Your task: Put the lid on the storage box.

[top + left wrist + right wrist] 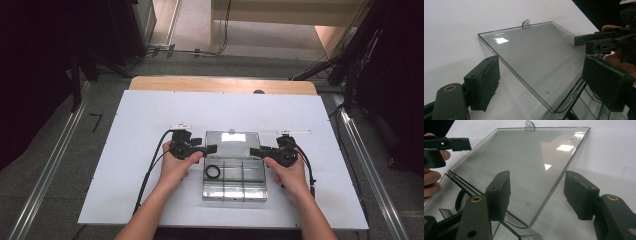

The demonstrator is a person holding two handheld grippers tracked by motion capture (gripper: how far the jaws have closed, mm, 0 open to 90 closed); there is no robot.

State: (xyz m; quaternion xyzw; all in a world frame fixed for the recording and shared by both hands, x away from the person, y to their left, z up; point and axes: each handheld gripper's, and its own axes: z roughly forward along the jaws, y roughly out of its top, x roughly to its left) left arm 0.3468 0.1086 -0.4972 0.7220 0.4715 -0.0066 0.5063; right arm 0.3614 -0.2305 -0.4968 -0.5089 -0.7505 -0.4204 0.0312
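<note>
Clear plastic compartment box [234,180], near the table's [125,165] front edge, lid [233,144] folded back flat; black ring [213,171] in one compartment. Left gripper [212,148] and right gripper [254,151] both gape, straddling opposite lid edges, gripping nothing. Risk: uneven closing twists the hinged lid or slides the light box.

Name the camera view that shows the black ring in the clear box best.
The high view: the black ring lies whole in the clear box's front-left compartment. The right gripper view catches a dark arc under the lid; the left gripper view, a sliver.
</note>
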